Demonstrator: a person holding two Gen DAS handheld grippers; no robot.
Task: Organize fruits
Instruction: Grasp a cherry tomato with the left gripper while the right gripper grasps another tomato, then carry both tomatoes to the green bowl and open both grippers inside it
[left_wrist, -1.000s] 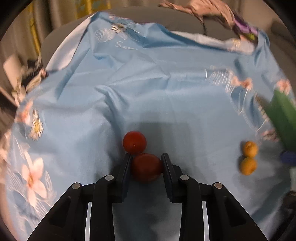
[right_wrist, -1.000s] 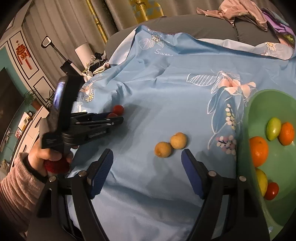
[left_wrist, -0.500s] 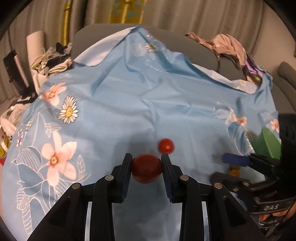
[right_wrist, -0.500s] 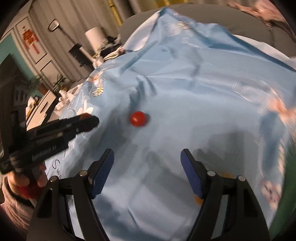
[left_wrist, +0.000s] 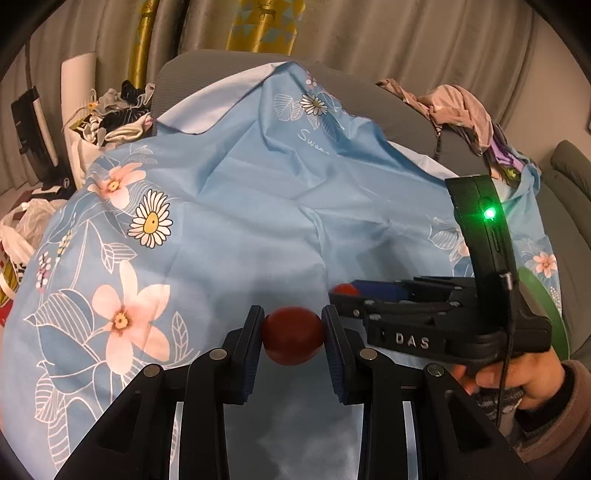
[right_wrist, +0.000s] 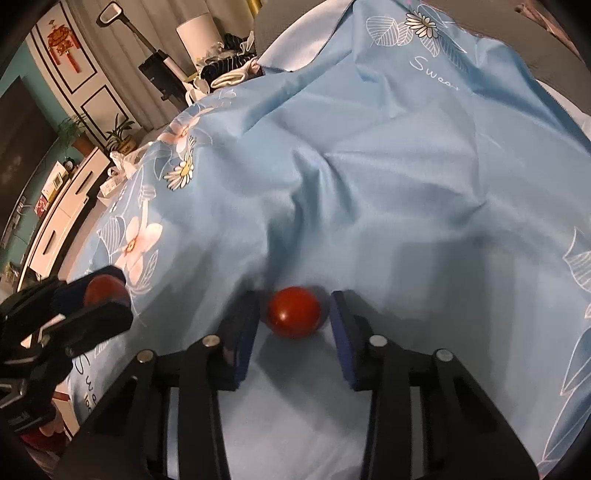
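Observation:
My left gripper (left_wrist: 291, 320) is shut on a dark red tomato (left_wrist: 291, 338) and holds it above the blue flowered cloth (left_wrist: 240, 206). The right wrist view shows that same gripper (right_wrist: 109, 291) at the lower left with its tomato (right_wrist: 99, 288). A second, smaller red tomato (right_wrist: 293, 313) lies on the cloth between the fingers of my right gripper (right_wrist: 294, 300). Its jaws are closing, and a thin gap still shows on each side of the fruit. In the left wrist view the right gripper (left_wrist: 338, 295) reaches in from the right, with that tomato (left_wrist: 345, 288) at its tip.
A green bowl's rim (left_wrist: 543, 306) shows at the right behind the right gripper, held by a person's hand (left_wrist: 517, 380). Clothes (left_wrist: 461, 107) are heaped on the grey sofa at the back right. Bags and clutter (left_wrist: 110, 122) sit at the back left.
My left gripper has lifted its tomato off the cloth and drawn back. My right gripper has swung left from the yellow fruits to the small red tomato, and its jaws have narrowed around it.

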